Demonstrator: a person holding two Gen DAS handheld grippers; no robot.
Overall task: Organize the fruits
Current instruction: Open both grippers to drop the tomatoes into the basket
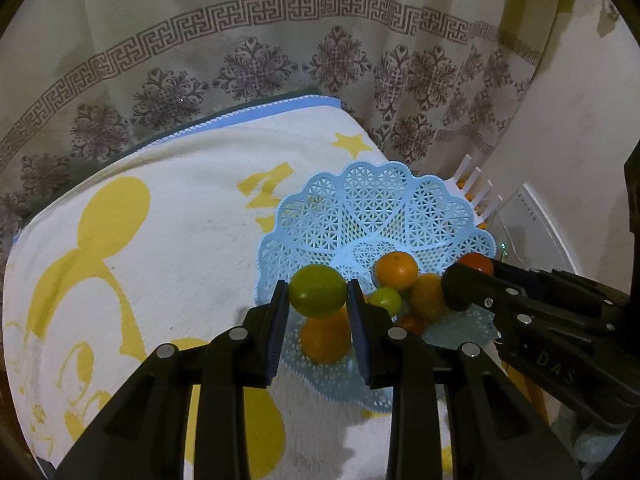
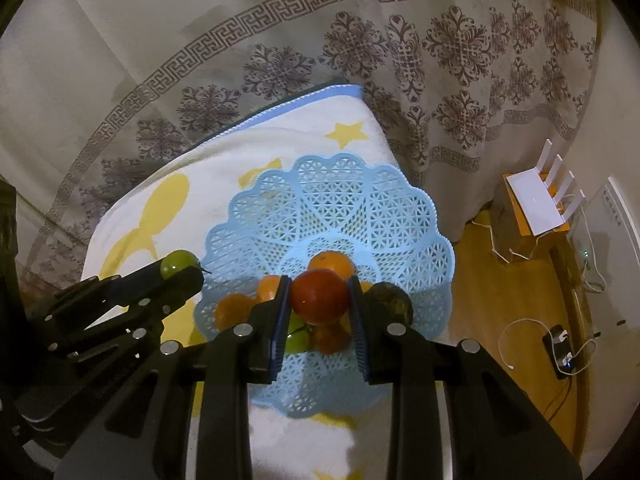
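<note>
Left wrist view: the left gripper [image 1: 318, 296] clamps a green lime [image 1: 317, 295] at its widest part, above the near rim of the blue lattice basket [image 1: 372, 204]. Smooth, firm, likely slippery.

Right wrist view: the right gripper [image 2: 319, 298] pinches a red tomato [image 2: 319, 297] over the basket's piled oranges [image 2: 332, 264]. Probably soft; grip lightly.

wrist views | steep downward, close | share basket [image 1: 372, 216] [image 2: 332, 208]

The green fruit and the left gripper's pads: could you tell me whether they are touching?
Touching: the left wrist view shows the green fruit clamped between both pads of the left gripper.
</note>
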